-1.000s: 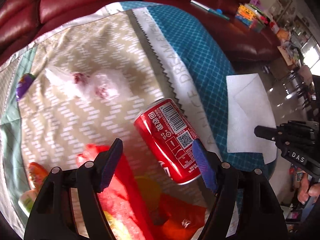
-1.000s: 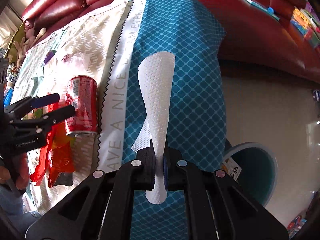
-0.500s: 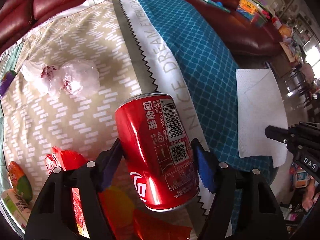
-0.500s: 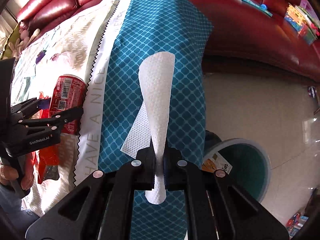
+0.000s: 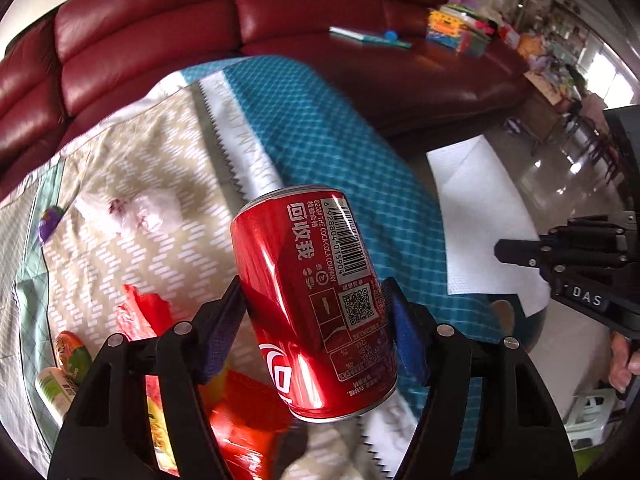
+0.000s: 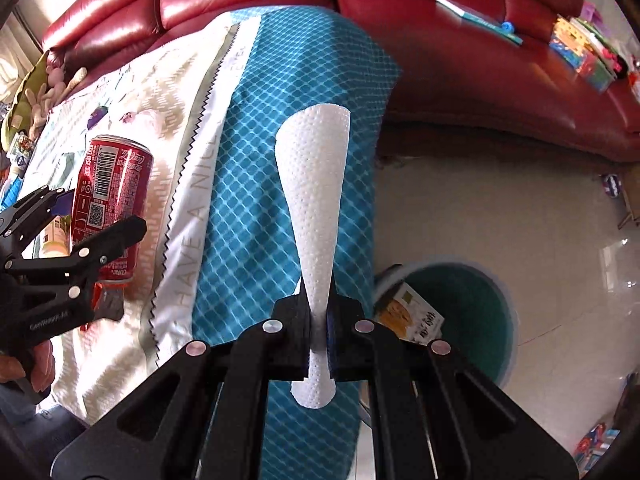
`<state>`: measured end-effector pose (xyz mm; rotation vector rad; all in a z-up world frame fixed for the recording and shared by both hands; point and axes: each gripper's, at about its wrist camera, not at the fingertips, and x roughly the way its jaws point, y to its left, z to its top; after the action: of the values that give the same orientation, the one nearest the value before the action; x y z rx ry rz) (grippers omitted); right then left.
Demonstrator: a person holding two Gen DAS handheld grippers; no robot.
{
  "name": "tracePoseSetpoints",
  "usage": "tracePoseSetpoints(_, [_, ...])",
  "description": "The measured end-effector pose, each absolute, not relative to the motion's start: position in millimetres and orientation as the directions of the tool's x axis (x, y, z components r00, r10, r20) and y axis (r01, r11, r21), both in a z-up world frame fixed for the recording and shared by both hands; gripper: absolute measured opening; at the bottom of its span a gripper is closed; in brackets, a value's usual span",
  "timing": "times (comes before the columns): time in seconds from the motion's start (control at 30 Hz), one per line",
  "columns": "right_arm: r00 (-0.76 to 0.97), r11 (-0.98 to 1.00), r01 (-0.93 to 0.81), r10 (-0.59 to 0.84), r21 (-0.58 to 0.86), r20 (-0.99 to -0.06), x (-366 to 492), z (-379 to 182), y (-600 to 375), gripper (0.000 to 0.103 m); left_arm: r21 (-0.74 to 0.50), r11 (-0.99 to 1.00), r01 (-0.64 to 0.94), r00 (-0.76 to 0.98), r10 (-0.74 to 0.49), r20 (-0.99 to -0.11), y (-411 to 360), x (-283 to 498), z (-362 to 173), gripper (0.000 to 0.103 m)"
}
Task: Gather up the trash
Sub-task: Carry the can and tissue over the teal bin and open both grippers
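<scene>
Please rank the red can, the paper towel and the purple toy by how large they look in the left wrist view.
1. red can, though nearness to the camera inflates it
2. paper towel
3. purple toy

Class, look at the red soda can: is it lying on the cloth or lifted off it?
Lifted: the red soda can sits tilted between the left gripper fingers, clear of the patterned cloth.
</scene>
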<state>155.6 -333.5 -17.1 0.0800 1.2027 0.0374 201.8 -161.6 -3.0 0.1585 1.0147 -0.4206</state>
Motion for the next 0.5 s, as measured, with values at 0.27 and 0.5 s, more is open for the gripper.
tracePoseSetpoints(0.27, [0.388,0.994,0.086,0.033,0.071,-0.921,106.9,-7.7,-380.0,0.006,-0.091,0.855,0.511,0.452,-0.357,-0.817,-222.3,163.7,10.0,0.069])
tracePoseSetpoints(0.5, [0.383,0.984,0.169,-0.01,0.059,-0.924,69.1,-12.3,-426.2,0.006,-0.099,0.8,0.591,0.408,-0.403,-0.819,-278.6,137.2,1.6,0.069])
